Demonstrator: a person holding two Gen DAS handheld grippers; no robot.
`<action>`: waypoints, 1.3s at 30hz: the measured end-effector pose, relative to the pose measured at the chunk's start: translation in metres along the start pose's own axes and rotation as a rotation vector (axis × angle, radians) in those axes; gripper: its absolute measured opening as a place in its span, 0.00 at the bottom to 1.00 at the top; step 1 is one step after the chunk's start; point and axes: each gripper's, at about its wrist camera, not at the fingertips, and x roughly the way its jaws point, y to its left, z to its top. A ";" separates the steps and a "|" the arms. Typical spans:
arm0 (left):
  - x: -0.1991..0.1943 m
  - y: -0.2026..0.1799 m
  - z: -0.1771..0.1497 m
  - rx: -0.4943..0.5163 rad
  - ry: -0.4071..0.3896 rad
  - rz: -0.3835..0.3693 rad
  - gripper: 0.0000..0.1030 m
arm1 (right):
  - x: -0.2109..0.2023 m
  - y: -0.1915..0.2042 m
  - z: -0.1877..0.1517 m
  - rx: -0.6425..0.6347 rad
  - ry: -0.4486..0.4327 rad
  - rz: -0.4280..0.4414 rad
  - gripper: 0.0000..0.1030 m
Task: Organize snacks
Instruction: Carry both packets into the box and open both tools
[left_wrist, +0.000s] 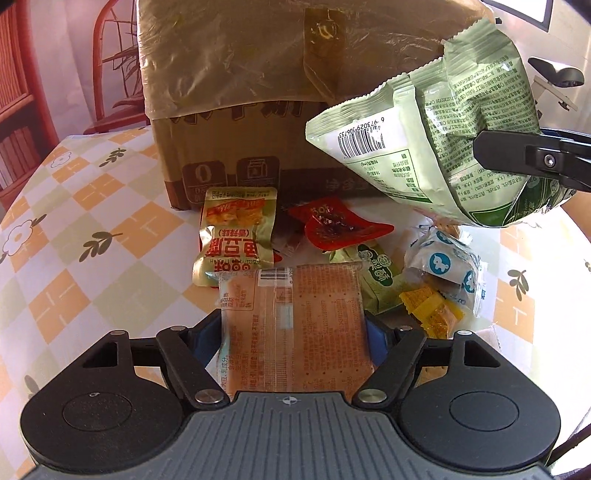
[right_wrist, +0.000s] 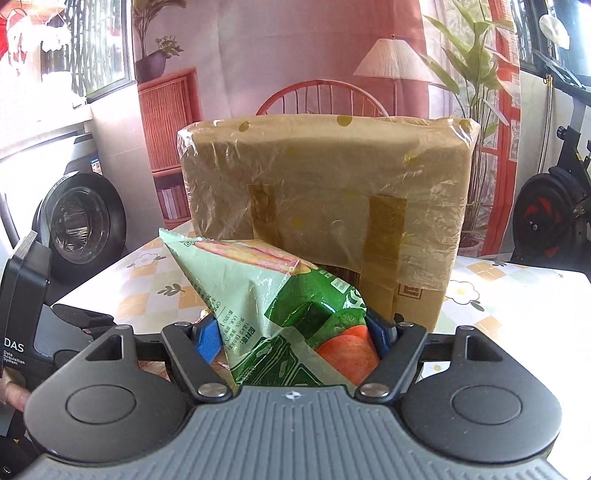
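My left gripper (left_wrist: 293, 328) is shut on an orange snack packet (left_wrist: 295, 325) with a barcode, held low over the table. My right gripper (right_wrist: 295, 332) is shut on a large green snack bag (right_wrist: 280, 314); that bag (left_wrist: 424, 147) hangs in the air at the upper right of the left wrist view, with the right gripper's finger (left_wrist: 532, 158) on it. A taped cardboard box (left_wrist: 258, 92) stands behind the loose snacks and fills the middle of the right wrist view (right_wrist: 325, 192).
Loose snacks lie on the checked tablecloth (left_wrist: 74, 240): a gold tofu packet (left_wrist: 236, 236), a red packet (left_wrist: 332, 229), a small green packet (left_wrist: 376, 273), a white-blue wrapper (left_wrist: 447, 266) and yellow pieces (left_wrist: 432, 310). A red chair (right_wrist: 321, 99) stands behind the table.
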 end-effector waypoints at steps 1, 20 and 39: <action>0.000 -0.001 0.000 0.013 0.006 -0.009 0.71 | 0.000 0.000 0.000 0.001 -0.001 0.001 0.74; -0.106 0.037 0.043 -0.092 -0.271 -0.018 0.70 | -0.031 0.002 0.014 0.061 -0.105 0.063 0.73; -0.144 0.016 0.190 -0.020 -0.554 -0.004 0.70 | -0.074 -0.022 0.147 0.242 -0.381 0.093 0.73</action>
